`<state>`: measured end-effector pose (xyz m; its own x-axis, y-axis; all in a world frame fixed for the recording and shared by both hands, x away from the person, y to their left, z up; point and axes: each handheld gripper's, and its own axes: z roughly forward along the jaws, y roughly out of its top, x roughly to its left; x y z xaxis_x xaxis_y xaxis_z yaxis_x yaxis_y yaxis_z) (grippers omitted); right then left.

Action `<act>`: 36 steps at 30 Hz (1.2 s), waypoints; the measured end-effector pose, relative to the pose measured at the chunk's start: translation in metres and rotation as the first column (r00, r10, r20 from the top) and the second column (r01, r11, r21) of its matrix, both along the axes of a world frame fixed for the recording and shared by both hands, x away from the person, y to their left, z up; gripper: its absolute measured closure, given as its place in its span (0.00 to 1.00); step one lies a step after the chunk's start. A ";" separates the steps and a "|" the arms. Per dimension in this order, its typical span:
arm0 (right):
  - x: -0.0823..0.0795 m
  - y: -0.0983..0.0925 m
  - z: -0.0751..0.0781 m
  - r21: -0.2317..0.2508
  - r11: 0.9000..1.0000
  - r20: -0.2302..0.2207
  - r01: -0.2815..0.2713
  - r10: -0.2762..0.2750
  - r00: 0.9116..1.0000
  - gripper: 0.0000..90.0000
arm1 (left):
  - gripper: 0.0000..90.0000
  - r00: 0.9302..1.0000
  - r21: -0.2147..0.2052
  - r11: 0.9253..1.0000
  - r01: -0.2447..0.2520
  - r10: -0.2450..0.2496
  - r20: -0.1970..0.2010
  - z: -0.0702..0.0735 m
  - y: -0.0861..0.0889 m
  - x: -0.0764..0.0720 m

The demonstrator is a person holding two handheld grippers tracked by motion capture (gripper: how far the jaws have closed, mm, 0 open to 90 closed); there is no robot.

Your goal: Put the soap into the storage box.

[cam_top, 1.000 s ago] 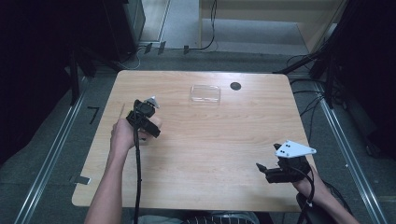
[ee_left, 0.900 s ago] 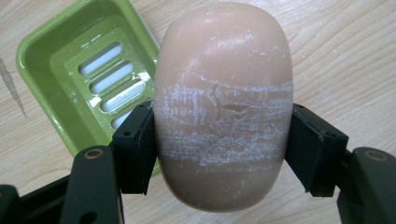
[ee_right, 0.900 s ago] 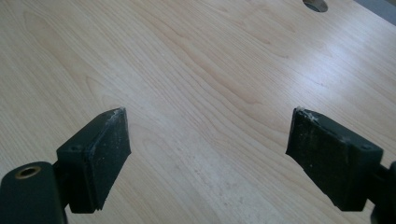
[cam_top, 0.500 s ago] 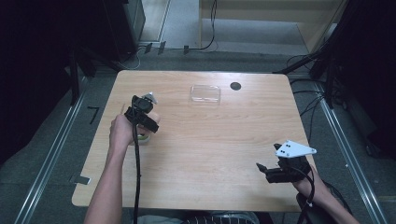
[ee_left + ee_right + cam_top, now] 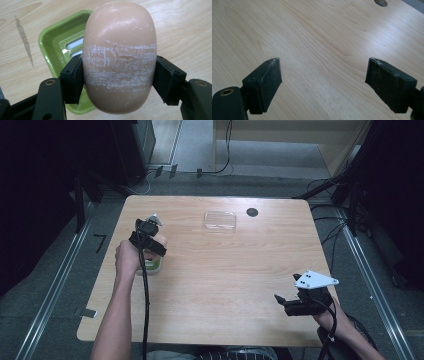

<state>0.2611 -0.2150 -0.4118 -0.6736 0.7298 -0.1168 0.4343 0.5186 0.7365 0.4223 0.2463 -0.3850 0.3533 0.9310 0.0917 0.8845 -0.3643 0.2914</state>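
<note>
My left tongs (image 5: pixel 117 82) clench the soap (image 5: pixel 119 57) above the green dish (image 5: pixel 58 47), centre frame. It looks not yet seated. My right tongs (image 5: pixel 323 85) sit released over bare worktop (image 5: pixel 324 30).

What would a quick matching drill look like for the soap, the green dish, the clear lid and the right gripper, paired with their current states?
1. soap
2. green dish
3. clear lid
4. right gripper

A. open over bare wood
B. lying at the table's far side
C. clamped between the left gripper's jaws
D. on the table under the soap

Pairs: 1-C, 2-D, 3-B, 4-A
</note>
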 end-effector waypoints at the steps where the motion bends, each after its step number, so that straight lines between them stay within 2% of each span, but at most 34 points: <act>1: 0.000 0.000 0.000 0.000 1.000 0.001 -0.001 0.001 1.000 0.15 | 0.37 1.000 -0.002 1.000 -0.008 0.008 0.002 -0.001 0.002 0.001; 12: 0.000 0.000 0.000 0.000 1.000 -0.001 -0.002 0.002 1.000 0.15 | 0.37 0.995 -0.032 0.995 -0.090 0.091 0.038 -0.010 0.019 0.004; 22: 0.000 0.000 0.000 -0.002 1.000 -0.001 -0.003 0.003 1.000 0.15 | 0.37 0.989 -0.059 0.988 -0.141 0.143 0.040 -0.023 0.030 0.009; 29: 0.000 0.000 0.000 -0.001 1.000 -0.001 -0.003 0.003 1.000 0.15 | 0.37 0.987 -0.049 0.987 -0.154 0.156 0.038 -0.031 0.034 0.010; 36: 0.000 0.000 0.000 0.001 1.000 -0.001 -0.002 0.002 1.000 0.15 | 0.37 0.982 -0.049 0.983 -0.178 0.180 0.054 -0.037 0.036 0.011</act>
<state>0.2614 -0.2152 -0.4119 -0.6753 0.7284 -0.1157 0.4337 0.5191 0.7365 0.4331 0.2826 -0.4217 0.1756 0.9823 0.0650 0.9155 -0.1873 0.3561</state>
